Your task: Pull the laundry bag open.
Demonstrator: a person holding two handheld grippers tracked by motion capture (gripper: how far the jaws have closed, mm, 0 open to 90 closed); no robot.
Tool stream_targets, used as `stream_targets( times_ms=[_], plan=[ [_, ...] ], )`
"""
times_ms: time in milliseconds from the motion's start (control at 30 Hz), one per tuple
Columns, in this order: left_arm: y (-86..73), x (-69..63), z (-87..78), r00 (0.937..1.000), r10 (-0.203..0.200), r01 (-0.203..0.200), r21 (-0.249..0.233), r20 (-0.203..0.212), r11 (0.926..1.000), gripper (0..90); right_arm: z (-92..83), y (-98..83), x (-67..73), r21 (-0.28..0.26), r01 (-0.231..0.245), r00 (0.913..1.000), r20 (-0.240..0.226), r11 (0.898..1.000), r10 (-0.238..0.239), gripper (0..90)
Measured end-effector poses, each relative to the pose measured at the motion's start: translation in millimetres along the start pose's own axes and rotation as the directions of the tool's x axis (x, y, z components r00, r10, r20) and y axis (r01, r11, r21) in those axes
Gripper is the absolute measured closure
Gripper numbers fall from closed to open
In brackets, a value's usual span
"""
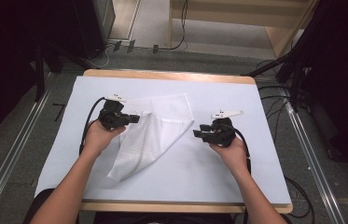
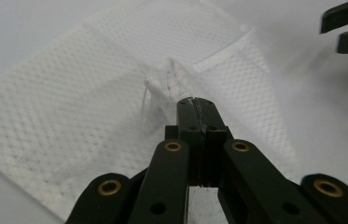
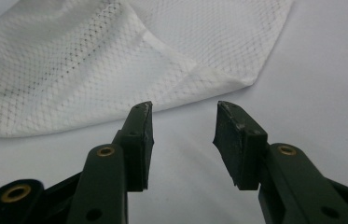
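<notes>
A person sits at a table covered by a white sheet (image 1: 237, 177), holding a black two-jaw gripper in each hand. A white mesh cloth (image 1: 162, 123), possibly a laundry bag, lies near the middle of the table, partly folded over itself, with one corner trailing toward the person. The left gripper (image 1: 134, 118) is at the cloth's left edge; in the left gripper view (image 2: 195, 105) its jaws are fully closed, pinching a small peak of mesh that tents up above the rest of the cloth (image 2: 92, 93). The right gripper (image 1: 198, 132) hovers just right of the cloth, not touching it; in the right gripper view (image 3: 183, 119) its jaws stand partly open with nothing between them, pointed at the cloth's (image 3: 115, 56) nearest folded edge. The mesh looks very light, limp and thin, so it will likely sag, drape and bunch wherever it is lifted, and a single pinch may catch only one layer. A thicker seam or hem band (image 2: 223, 53) runs along one edge; that band, or a corner, looks like the firmest place to grip.
</notes>
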State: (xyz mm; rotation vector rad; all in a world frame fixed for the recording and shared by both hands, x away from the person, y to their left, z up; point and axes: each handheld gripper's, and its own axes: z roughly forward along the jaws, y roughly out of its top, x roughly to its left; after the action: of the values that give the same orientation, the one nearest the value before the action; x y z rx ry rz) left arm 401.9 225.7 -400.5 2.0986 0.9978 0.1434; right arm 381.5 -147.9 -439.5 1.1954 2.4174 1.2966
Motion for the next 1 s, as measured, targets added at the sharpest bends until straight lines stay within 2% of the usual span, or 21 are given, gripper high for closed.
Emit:
stream_targets(
  times_ms=[133, 267, 500, 600, 633, 833, 933, 967, 1000],
  plan=[
    [5.3, -14.6, -5.1, 0.9991, 0.008, -0.007, -0.016, 0.042, 0.9999, 90.0, -0.4, 0.0, -2.9, 0.002, -0.004, 0.9999, 0.010, 1.000, 0.004, 58.7],
    [9.6, -30.0, -6.3, 0.9977, 0.030, -0.029, -0.014, 0.061, 0.9995, 90.0, -1.8, -0.1, -6.4, 0.003, -0.014, 0.9997, 0.022, 1.000, 0.014, 58.8],
    [17.2, -63.2, -4.5, 0.9893, 0.089, -0.090, -0.002, 0.116, 0.9960, 90.0, -6.6, -1.0, -15.3, -0.005, -0.036, 0.9983, 0.046, 0.999, 0.036, 58.8],
    [20.8, -78.2, -2.9, 0.9815, 0.112, -0.112, -0.010, 0.155, 0.9937, 90.0, -8.3, -2.0, -18.3, -0.004, -0.043, 0.9976, 0.053, 0.999, 0.043, 58.9],
    [22.0, -84.7, -1.7, 0.9782, 0.131, -0.132, -0.006, 0.161, 0.9913, 90.0, -8.8, -2.4, -19.1, -0.004, -0.047, 0.9974, 0.055, 0.999, 0.047, 58.9],
    [26.0, -107.7, 3.7, 0.9616, 0.175, -0.178, -0.004, 0.212, 0.9841, 90.0, -13.1, -5.3, -21.8, -0.010, -0.059, 0.9960, 0.067, 0.998, 0.059, 59.0],
    [28.3, -119.1, 3.9, 0.9508, 0.185, -0.190, -0.003, 0.249, 0.9818, 90.0, -14.9, -7.2, -23.1, -0.010, -0.061, 0.9954, 0.073, 0.998, 0.061, 59.1],
    [28.6, -124.9, 4.5, 0.9444, 0.198, -0.204, -0.003, 0.263, 0.9789, 90.0, -15.6, -7.9, -23.6, -0.010, -0.062, 0.9953, 0.074, 0.998, 0.063, 59.1],
    [28.7, -129.6, 4.8, 0.9408, 0.207, -0.215, -0.001, 0.269, 0.9767, 90.0, -16.5, -8.6, -24.1, -0.011, -0.063, 0.9949, 0.078, 0.998, 0.064, 59.1]
  ],
)
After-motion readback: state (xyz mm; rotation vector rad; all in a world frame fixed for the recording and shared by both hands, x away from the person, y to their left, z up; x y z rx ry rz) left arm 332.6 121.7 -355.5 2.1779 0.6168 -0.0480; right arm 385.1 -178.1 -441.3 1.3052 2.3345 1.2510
